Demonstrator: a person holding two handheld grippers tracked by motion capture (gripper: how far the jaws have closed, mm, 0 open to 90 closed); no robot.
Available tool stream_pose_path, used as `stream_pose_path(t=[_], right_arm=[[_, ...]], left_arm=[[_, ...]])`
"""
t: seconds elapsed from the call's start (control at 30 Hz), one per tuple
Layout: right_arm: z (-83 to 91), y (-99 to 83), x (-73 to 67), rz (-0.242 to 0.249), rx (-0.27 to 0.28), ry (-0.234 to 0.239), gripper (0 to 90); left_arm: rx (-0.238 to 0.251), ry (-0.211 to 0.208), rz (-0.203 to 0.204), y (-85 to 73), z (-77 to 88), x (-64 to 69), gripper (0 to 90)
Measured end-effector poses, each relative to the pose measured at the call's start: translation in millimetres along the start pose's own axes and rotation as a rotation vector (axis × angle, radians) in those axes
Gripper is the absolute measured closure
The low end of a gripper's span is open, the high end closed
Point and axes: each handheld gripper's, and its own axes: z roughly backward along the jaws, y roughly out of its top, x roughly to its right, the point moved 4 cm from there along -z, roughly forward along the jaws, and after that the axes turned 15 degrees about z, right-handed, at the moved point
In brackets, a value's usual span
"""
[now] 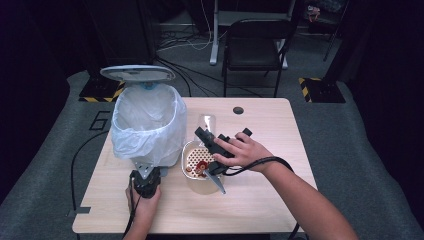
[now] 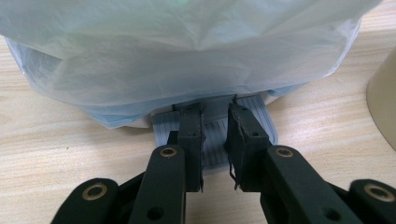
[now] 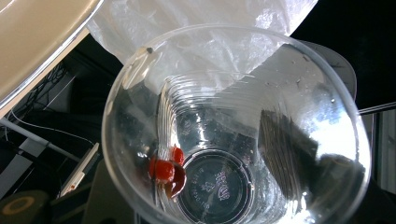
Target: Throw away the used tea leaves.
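So the work looks well along, though not finished. The right gripper (image 1: 216,145) holds a clear cup (image 3: 233,135), its fingers clamped on the cup's wall and tipping it over a strainer (image 1: 196,161) that sits in a beige bowl (image 1: 202,186) just below the fingertips. Some red bits (image 1: 201,166) already lie on the strainer's mesh, so part of the cup's load appears to have been poured out. In the right gripper view, a few red pieces (image 3: 166,170) cling to the inside wall near the cup's base, so the emptying is not complete; a shake or a steeper tilt would probably be needed to free them.

The left gripper (image 2: 215,140) rests low on the table (image 1: 260,200), its fingers drawn near together with a narrow gap between them, as closed as they go here. They press down on the bin's pedal (image 2: 215,126), which lies flat under and just ahead of the fingertips. The bin (image 1: 147,125), lined with a white bag (image 2: 187,56), stands directly beyond those fingers, and its lid (image 1: 137,73) stands raised, so the bin is ready to receive.

What seems left: clear the last red pieces from the cup, then drop cup or scraps into the open bin, and let the pedal go.
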Motion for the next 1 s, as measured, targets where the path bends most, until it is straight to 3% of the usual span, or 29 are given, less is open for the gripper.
stream_pose_path(t=[1.0], right_arm=[[0.4,-2.1,1.4,-0.003,0.004,0.009,44.7]], left_arm=[[0.000,0.000,0.000,0.0,0.0,0.0,75.8]])
